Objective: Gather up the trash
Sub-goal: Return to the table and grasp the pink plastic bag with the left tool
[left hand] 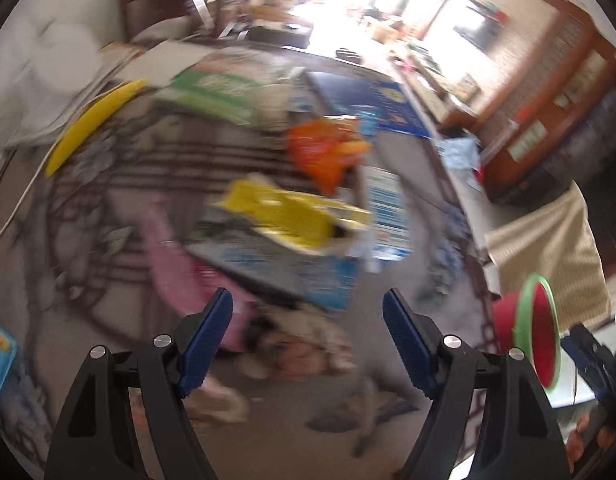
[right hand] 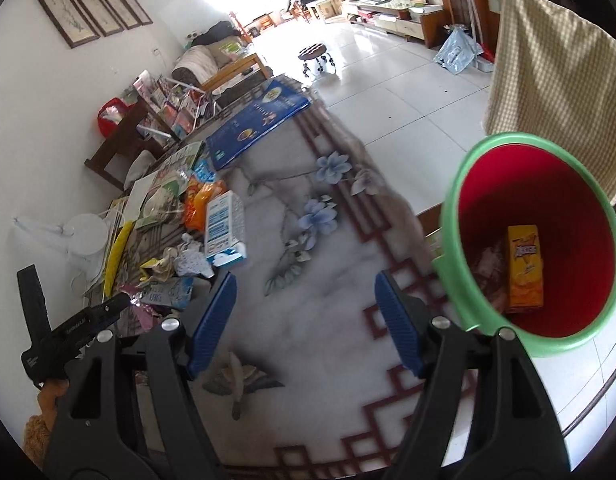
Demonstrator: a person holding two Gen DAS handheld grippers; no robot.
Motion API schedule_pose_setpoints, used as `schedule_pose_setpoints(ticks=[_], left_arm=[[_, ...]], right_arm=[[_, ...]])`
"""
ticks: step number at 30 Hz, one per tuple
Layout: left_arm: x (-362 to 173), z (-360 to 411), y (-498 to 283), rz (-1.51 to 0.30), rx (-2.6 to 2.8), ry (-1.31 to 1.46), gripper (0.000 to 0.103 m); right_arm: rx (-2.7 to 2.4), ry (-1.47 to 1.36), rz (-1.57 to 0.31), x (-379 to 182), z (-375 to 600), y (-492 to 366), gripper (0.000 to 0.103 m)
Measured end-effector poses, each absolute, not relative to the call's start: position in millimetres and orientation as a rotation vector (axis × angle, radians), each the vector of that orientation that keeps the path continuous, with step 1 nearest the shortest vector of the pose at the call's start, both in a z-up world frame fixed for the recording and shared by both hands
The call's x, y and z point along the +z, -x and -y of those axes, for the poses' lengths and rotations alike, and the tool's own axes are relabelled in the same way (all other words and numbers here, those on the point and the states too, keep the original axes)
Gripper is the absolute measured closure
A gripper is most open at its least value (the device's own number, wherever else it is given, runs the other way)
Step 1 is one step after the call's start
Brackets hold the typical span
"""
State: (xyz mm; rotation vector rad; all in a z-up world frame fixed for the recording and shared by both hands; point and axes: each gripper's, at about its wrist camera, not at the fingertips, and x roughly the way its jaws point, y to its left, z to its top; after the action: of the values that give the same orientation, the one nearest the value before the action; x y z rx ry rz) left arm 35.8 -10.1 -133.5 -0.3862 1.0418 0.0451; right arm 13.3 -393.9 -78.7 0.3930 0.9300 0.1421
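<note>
My left gripper is open with nothing between its blue pads, above a blurred heap of trash: a yellow wrapper, a pink wrapper, an orange snack bag and a white-and-blue carton. My right gripper is open and empty over bare patterned tabletop. Just to its right stands a red bin with a green rim, holding an orange box and crumpled scraps. In the right wrist view the carton, orange bag and crumpled paper lie to the left.
A flat blue box lies at the table's far end. Papers and a yellow strip crowd the left side. A checked cloth hangs behind the bin. A stool stands on the tiled floor beyond.
</note>
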Motion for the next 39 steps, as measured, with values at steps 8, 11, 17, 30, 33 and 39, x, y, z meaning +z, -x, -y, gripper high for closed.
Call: schedule_pose_setpoints(ticks=[8,11,17,30,33,39], left_arm=[[-184.3,-62.3,-42.3,-1.181,0.102,0.511,0.029],[-206.2,-66.9,-48.0,-1.258,0.087,0.551,0.029],[-229.0,-63.7,-63.0,-1.313,0.04,0.544,0.029],[-226.6,-83.6,-63.9,-1.317,-0.07,0.511,0.096],[-222.1,-98.2,-60.0,-1.3,-0.048,0.507,0.096],[-222.1,-116.3,-63.5,-1.297,-0.026,0.48,0.087]], right_arm=[[0.159,-0.378,-0.95,-81.1,343.8,-13.5,0.03],[0.155,-0.367,-0.951,-79.9,328.8,-10.9,0.03],[0.129,-0.352,-0.957,-79.3,309.8,-6.3,0.03],[0.26,-0.131,-1.073,-99.2,230.3,-42.9,0.03],[0.31,-0.07,-1.085,-100.7,208.0,-61.7,0.03],[0.399,0.006,-1.095,-95.7,166.3,-110.5,0.03]])
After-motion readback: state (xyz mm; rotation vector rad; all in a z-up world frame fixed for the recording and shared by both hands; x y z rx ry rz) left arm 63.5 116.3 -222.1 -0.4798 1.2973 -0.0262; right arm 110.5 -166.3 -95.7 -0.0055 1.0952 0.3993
